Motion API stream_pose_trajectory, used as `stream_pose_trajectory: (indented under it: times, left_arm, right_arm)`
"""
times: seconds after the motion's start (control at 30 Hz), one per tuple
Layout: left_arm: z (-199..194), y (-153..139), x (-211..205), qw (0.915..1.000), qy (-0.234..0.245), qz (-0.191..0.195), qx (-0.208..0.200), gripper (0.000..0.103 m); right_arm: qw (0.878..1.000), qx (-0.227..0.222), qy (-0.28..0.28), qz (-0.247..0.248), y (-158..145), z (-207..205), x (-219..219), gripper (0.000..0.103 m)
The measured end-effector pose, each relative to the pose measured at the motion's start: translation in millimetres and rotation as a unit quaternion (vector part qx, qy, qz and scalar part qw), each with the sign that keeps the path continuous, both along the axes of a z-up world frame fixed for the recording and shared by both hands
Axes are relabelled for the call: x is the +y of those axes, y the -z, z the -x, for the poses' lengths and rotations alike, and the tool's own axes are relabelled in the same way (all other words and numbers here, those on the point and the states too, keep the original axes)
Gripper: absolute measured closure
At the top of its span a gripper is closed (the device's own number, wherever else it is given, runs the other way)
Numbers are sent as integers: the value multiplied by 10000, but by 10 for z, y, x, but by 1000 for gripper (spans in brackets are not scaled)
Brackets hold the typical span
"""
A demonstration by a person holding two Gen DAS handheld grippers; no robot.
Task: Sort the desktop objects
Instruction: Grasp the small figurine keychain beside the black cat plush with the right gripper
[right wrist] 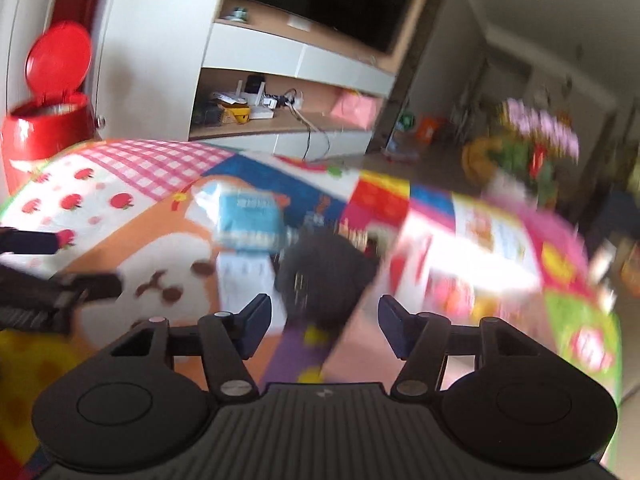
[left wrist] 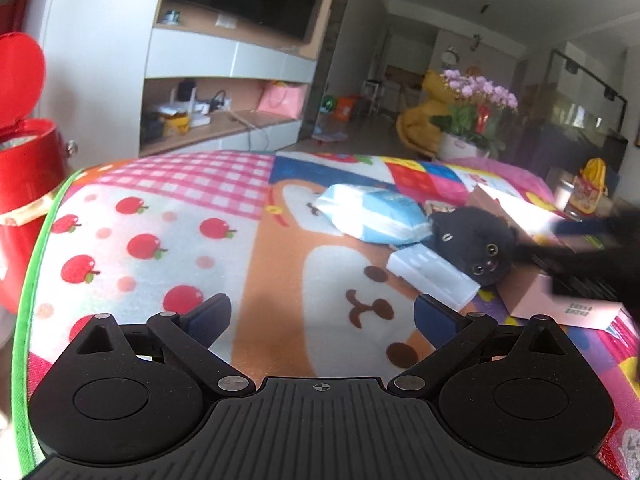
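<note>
A black plush cat (left wrist: 478,246) lies on the colourful mat, partly on a pink cardboard box (left wrist: 560,300). Beside it lie a blue-and-white tissue pack (left wrist: 372,216) and a white plastic case (left wrist: 434,274). My left gripper (left wrist: 322,316) hovers open over the bear print, nothing between its fingers. In the blurred right wrist view the right gripper (right wrist: 325,320) stands open just short of the plush cat (right wrist: 324,276), above the pink box (right wrist: 360,344), with the tissue pack (right wrist: 250,220) and white case (right wrist: 244,280) to the left. The right gripper shows as a dark blur (left wrist: 592,264).
A red bin (left wrist: 24,168) with its lid up stands off the mat's left edge. The patterned mat (left wrist: 160,220) covers the table. A flower pot (left wrist: 472,120) and a TV cabinet (left wrist: 224,92) stand beyond. The left gripper shows at the left (right wrist: 48,296).
</note>
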State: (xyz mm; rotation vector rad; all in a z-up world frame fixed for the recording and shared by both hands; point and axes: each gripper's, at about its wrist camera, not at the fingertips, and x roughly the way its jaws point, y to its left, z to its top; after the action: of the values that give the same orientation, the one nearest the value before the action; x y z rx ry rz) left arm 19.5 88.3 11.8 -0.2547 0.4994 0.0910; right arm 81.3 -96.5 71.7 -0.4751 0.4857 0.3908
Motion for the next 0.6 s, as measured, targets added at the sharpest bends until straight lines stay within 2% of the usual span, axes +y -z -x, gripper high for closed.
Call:
stream_pose_trajectory:
  times: [0.07, 0.17, 0.27, 0.33, 0.43, 0.6]
  left_arm:
    - [0, -2, -5, 10000, 65, 40, -39, 2]
    - [11, 16, 54, 9997, 15, 243, -73, 2]
    - [36, 23, 88, 9991, 38, 394, -156, 1]
    - [31, 24, 78, 9989, 131, 413, -163, 1]
    - [7, 24, 26, 9982, 446, 386, -136, 1]
    - [56, -15, -169, 9948, 1011, 9, -148, 0]
  right_arm:
    - [9997, -130, -54, 205, -33, -207, 167, 44]
    - [9998, -3, 193, 95, -74, -691, 340, 44]
    - [9949, 811, 587, -70, -45, -1274, 425, 56]
    - [9915, 1088, 709, -69, 2, -1496, 431, 57]
    - [9883, 1384, 614, -176, 36, -1589, 399, 57]
    - [9691, 2219, 780, -749, 75, -1408, 313, 57]
